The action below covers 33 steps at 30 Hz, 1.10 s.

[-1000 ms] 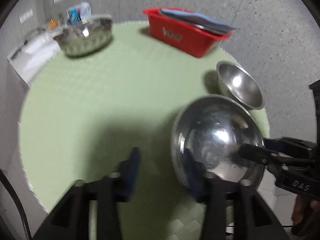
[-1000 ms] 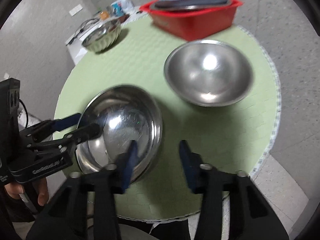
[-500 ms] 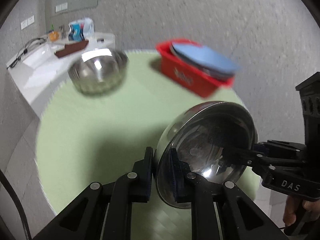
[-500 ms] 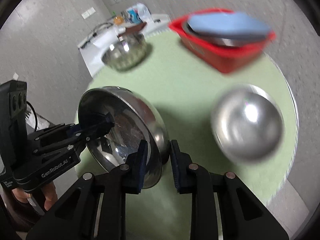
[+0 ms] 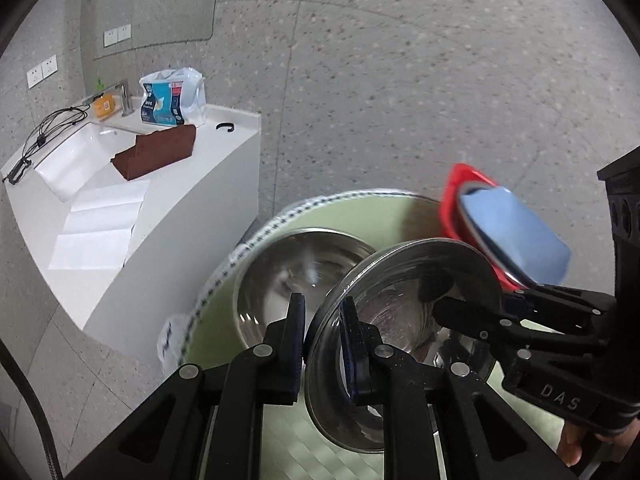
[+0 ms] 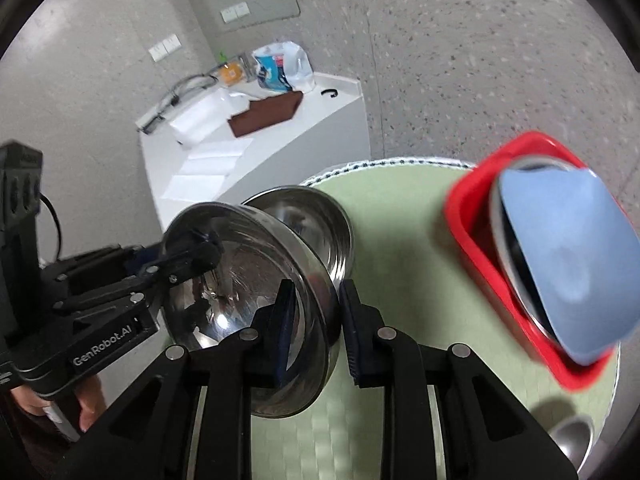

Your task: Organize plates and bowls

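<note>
steel bowl (image 5: 404,280) tilted | left gripper (image 5: 322,340) pinching rim | right gripper (image 6: 316,320) pinching opposite rim

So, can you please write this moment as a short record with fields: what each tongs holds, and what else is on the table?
left tongs: shut on rim of held bowl
right tongs: shut on opposite rim of the same bowl
held bowl: steel, tilted, above the table
second bowl: steel, on table behind held bowl
red bin: on table, holds blue plate
third bowl: table edge, mostly cut off
</note>
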{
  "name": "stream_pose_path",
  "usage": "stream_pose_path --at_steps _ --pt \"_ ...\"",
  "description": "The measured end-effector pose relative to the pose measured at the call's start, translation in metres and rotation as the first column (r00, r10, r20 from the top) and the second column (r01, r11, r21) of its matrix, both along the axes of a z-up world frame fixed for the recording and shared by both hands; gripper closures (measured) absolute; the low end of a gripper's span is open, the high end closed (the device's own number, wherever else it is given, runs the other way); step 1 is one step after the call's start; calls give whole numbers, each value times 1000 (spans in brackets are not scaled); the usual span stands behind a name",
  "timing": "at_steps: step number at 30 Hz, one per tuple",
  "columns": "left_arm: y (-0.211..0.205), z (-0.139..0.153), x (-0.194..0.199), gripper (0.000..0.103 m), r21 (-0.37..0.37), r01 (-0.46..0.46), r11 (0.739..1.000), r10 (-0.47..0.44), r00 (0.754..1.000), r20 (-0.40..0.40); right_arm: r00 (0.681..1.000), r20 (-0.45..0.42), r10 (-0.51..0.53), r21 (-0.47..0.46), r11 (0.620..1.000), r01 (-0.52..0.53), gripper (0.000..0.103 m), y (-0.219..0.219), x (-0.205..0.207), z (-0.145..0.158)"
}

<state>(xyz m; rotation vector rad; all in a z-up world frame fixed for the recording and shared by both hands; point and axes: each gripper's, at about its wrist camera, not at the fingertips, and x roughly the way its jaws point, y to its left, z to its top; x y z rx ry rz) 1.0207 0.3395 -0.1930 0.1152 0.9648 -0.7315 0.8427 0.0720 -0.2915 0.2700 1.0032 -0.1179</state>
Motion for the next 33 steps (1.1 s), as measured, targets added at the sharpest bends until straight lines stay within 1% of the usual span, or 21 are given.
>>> stream_pose_path --at_steps 3,7,9,15,18,20,21,24,26,28,33 --pt "-8 -15 24 91 19 3 1000 -3 1000 -22 999 -30 -14 -25 1000 13 80 1 25 -10" --pt "-22 -36 52 91 43 7 999 -4 998 -61 997 -75 -26 -48 999 23 80 -1 44 -24" --pt "-27 -42 58 91 50 16 999 -13 998 -64 995 -93 -35 -63 998 29 80 -1 52 -30" --pt "-41 -60 76 91 70 18 997 -12 996 -85 990 -133 -38 -111 994 24 80 1 61 -45" --pt "-43 -67 80 91 67 15 998 -10 996 -84 990 -140 -35 -134 991 16 80 3 65 -50" --pt "-44 -68 83 90 62 21 998 -16 996 -84 990 -135 -32 -157 988 10 80 6 66 -51" --pt "-43 -68 83 90 58 22 998 -17 996 -85 991 -134 -29 -165 986 6 77 7 67 -51" --pt "-41 -69 82 88 56 24 998 -20 997 -78 992 -127 -23 -189 982 -1 77 10 68 -52" --pt "-41 -70 81 85 55 22 998 -18 997 -75 992 -123 -13 -201 979 -13 74 12 68 -53" --pt "-41 -70 79 84 58 16 998 -12 997 -71 993 -119 -4 -205 979 -21 69 15 68 -53" --pt "-37 -71 72 83 53 -12 999 15 997 -71 995 -101 13 -212 977 -35 67 17 66 -53"
